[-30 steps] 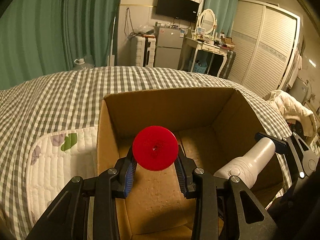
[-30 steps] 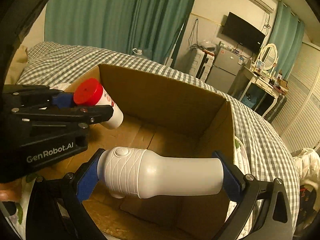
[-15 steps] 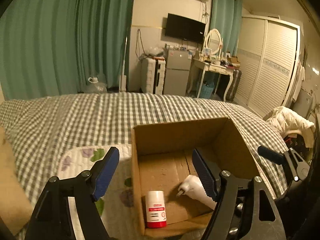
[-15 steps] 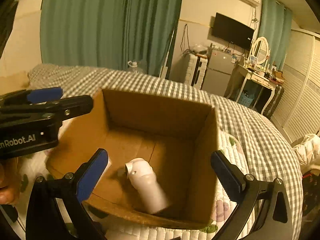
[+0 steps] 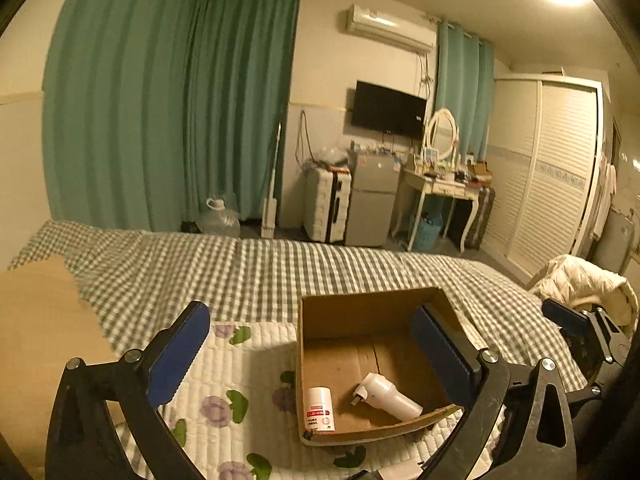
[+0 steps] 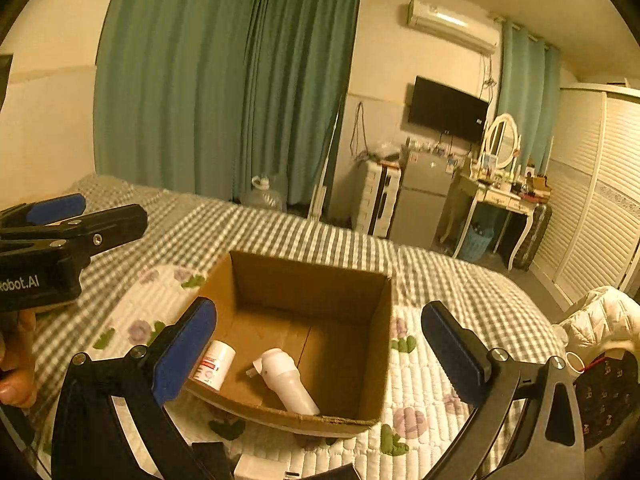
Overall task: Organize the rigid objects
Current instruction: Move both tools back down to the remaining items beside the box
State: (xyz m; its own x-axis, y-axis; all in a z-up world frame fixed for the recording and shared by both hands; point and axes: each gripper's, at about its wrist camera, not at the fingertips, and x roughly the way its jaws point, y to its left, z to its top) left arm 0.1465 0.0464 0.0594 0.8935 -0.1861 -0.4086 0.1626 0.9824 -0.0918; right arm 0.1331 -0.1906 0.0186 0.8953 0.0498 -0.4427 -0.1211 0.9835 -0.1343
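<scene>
An open cardboard box [image 5: 360,312] [image 6: 304,280] sits on the bed. Inside it lie a small white bottle with a red label [image 5: 319,408] [image 6: 214,365] and a white ribbed bottle [image 5: 386,396] [image 6: 286,380], side by side on the box floor. My left gripper [image 5: 312,356] is open and empty, held high above the box. My right gripper [image 6: 320,344] is open and empty too, above the box's near edge. The left gripper also shows in the right wrist view [image 6: 60,216], at the left. The right gripper's tip shows at the right edge of the left wrist view [image 5: 576,320].
The box rests on a white floral quilted pad [image 5: 240,384] over a grey checked bedspread [image 5: 260,268]. A tan pillow [image 5: 36,332] lies at the left. A white jacket [image 6: 596,320] lies at the right. Beyond the bed stand a fridge, suitcase, dressing table and wardrobe.
Both grippers opened and let go of their bottles, which now lie in the box. Both grippers have pulled up and back from the box.
</scene>
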